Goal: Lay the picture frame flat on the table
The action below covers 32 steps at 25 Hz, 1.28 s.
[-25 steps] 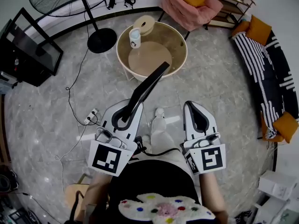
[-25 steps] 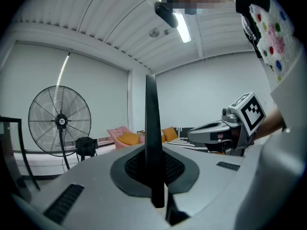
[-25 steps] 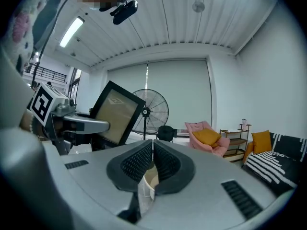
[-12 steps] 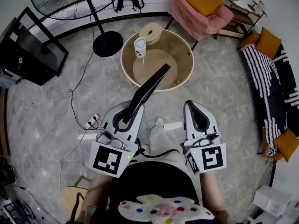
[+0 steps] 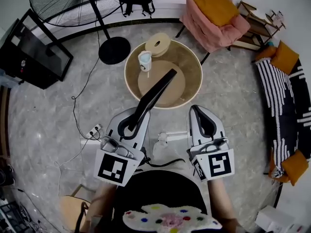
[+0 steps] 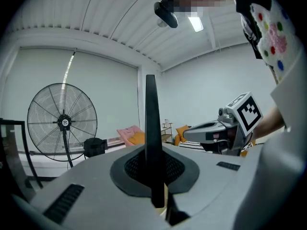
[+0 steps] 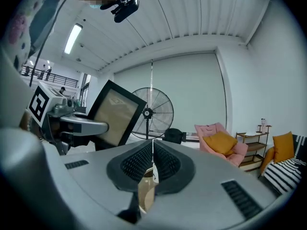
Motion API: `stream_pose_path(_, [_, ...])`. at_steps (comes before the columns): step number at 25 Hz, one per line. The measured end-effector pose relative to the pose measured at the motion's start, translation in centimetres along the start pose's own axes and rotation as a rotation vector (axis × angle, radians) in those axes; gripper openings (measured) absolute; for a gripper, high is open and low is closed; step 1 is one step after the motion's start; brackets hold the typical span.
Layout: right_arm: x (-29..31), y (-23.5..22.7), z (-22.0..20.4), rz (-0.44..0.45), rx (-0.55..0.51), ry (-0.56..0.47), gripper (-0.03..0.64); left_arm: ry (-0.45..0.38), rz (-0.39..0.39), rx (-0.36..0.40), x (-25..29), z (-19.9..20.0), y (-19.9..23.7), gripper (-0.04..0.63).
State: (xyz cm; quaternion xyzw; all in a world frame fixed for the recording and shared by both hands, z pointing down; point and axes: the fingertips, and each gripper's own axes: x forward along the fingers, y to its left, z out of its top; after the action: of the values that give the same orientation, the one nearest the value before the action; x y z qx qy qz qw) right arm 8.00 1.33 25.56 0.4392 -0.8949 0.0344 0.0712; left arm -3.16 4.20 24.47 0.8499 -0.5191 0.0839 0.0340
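We see a big fan, a pink chair and a round table in front of us. A cup and a roll sit on the table's far side. Our left gripper squeezes the black picture frame, which tilts up toward the table. Our right gripper is closed and holds nothing. Both point forward, nearly level.

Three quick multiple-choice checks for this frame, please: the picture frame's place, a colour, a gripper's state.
1. The picture frame is: A. in the right gripper B. in the left gripper C. in neither.
2. The armchair is: A. green B. black C. pink.
3. The right gripper is: A. shut, empty B. wide open C. shut on the frame.
Answers: B, the left jaws clamp the frame's edge; C, pink upholstery under an orange cushion; A, its jaws meet with nothing between.
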Motion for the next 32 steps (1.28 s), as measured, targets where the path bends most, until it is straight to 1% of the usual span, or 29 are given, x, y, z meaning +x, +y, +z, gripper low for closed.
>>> stream_pose_path(3, [0.7, -1.5, -0.4, 0.024, -0.024, 0.024, 0.034, 0.014, 0.014, 0.002, 1.5, 0.2, 0.2, 0.023])
stream_pose_path(8, [2.0, -3.5, -0.6, 0.042, -0.013, 0.028, 0.035, 0.009, 0.049, -0.017, 3.6, 0.6, 0.8, 0.023])
stream_pose_path(15, [2.6, -5.6, -0.3, 0.051, -0.01, 0.026, 0.035, 0.004, 0.074, -0.028, 5.5, 1.4, 0.9, 0.023])
stream_pose_path(18, [2.8, -6.4, -0.4, 0.051, -0.005, 0.029, 0.034, 0.016, 0.085, -0.032, 5.8, 1.3, 0.8, 0.023])
stream_pose_path(25, [3.5, -6.9, -0.4, 0.042, 0.01, 0.029, 0.035, 0.024, 0.08, -0.041, 6.3, 1.1, 1.6, 0.023])
stream_pose_path(32, [4.8, -6.7, 0.7, 0.022, 0.02, 0.015, 0.035, 0.02, 0.045, -0.027, 7.2, 1.6, 2.3, 0.023])
